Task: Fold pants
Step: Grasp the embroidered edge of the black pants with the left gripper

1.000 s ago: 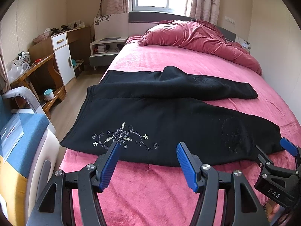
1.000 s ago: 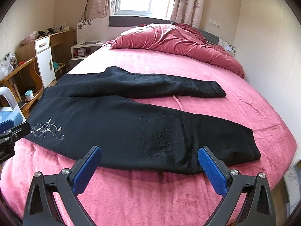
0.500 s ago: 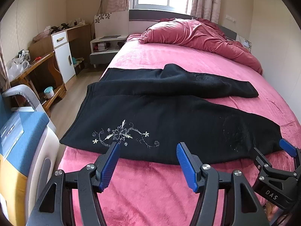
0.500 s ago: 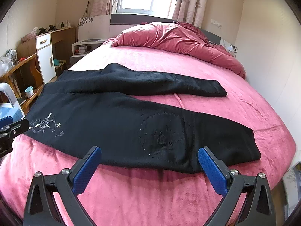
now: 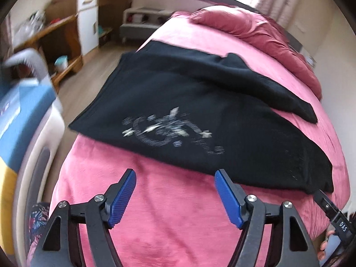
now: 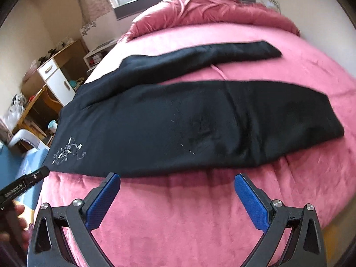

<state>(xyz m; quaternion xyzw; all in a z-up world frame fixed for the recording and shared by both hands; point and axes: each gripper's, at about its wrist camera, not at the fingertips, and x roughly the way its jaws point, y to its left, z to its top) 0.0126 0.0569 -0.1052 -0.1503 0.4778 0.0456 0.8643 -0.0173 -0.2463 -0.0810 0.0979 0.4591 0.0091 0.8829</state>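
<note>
The black pants (image 5: 200, 111) lie spread flat across the pink bed (image 5: 178, 211), waistband toward the bed's left edge and the two legs running toward its right edge; the silver floral embroidery (image 5: 169, 131) sits near the waistband on the near leg. The far leg (image 6: 200, 57) angles away from the near one, leaving a wedge of bedspread between them. The pants have not shifted since a second ago, but both views now look down on them more steeply and sit closer to the near edge of the bed, and both are tilted.

The left gripper (image 5: 175, 198) hangs over bare bedspread just short of the hem line below the embroidery; its jaws are opening, wider than before, with nothing between them. The right gripper (image 6: 178, 200) hovers over the bedspread near the lower leg's near edge, jaws spread wide and empty.

A rumpled duvet (image 6: 211, 9) lies at the head of the bed. The left view is blurred, so the embroidery's detail is hard to read.
</note>
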